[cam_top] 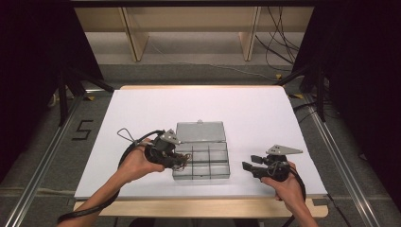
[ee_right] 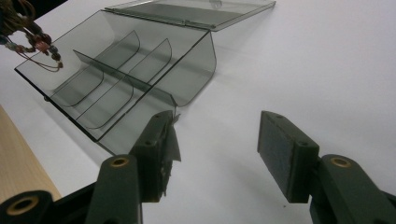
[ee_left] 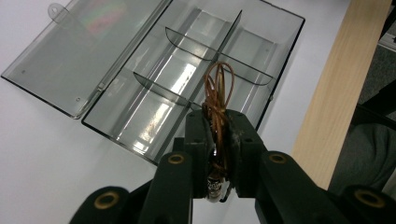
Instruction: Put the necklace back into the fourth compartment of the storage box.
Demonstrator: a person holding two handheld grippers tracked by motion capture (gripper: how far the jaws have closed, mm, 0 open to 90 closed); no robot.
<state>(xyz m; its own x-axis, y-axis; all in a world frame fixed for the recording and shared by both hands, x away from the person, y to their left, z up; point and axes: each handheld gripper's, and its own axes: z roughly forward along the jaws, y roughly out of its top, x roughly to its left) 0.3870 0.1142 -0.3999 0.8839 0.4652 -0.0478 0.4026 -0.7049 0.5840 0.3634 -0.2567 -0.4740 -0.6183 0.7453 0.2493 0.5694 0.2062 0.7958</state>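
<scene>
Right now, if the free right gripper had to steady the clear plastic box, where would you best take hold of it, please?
Probably the box's near right side wall: it stands upright and thin, facing the open right gripper. Come in level from the right, one jaw inside, one outside, away from the beaded cord.

Smoke-grey, see-through compartment box on the white table cover, with its lid of the same tint at 12 o'clock of the tray. Brown cord necklace with red, pink and dark beads in the pads of the black left gripper. Right gripper black, with brass-coloured pivot pins and dark grey pads. Pale wood table edge at 6 o'clock; grey floor beyond.
</scene>
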